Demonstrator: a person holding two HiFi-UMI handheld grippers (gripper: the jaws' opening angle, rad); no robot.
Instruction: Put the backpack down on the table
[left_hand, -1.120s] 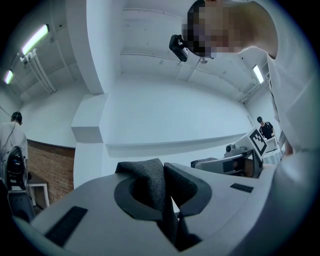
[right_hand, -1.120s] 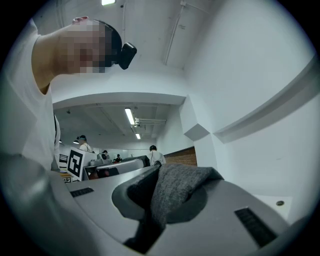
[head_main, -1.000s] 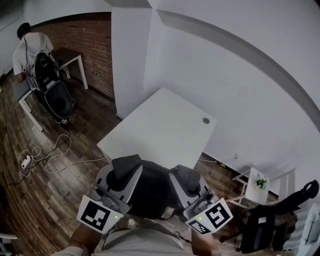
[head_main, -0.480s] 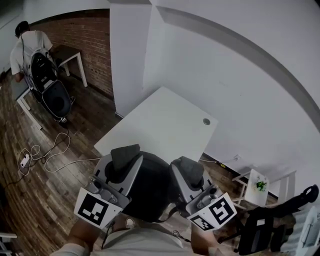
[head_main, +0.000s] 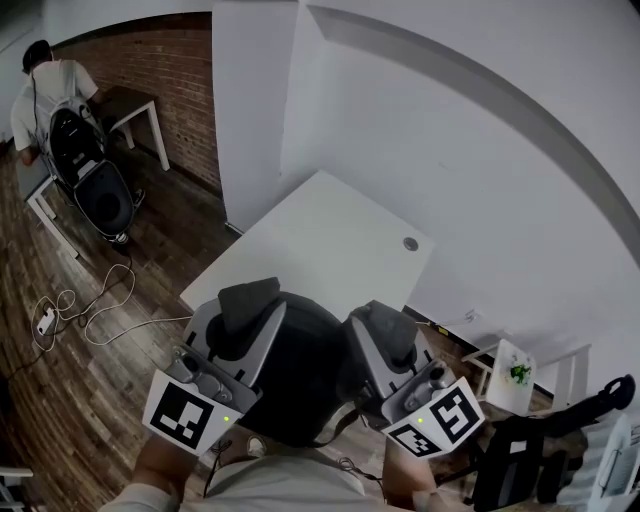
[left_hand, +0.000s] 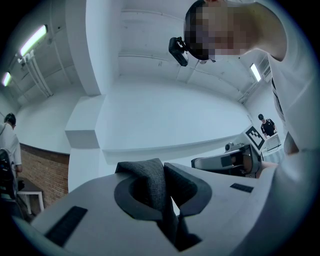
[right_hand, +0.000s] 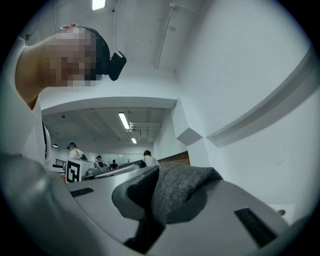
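Observation:
In the head view the dark backpack (head_main: 298, 372) hangs between my two grippers, at the near corner of the white table (head_main: 322, 232). My left gripper (head_main: 250, 306) is shut on the backpack's left grey strap (head_main: 247, 297). My right gripper (head_main: 387, 334) is shut on the right strap (head_main: 384, 322). In the left gripper view the strap (left_hand: 150, 184) is pinched between the jaws of the left gripper (left_hand: 163, 176). The right gripper view shows the other strap (right_hand: 176, 192) bunched between the jaws of the right gripper (right_hand: 156, 196). The backpack's lower part is hidden by my body.
The table carries a small round cable hole (head_main: 410, 243) near its far right edge and stands against a white wall and pillar. A person (head_main: 48, 88) with a black chair (head_main: 104, 200) is at far left. Cables (head_main: 82, 310) lie on the wood floor. A small side table (head_main: 512, 370) and office chair (head_main: 545, 448) stand at right.
Both grippers have carried the backpack forward and slightly up, toward the table. Its top now overlaps the table's near corner.

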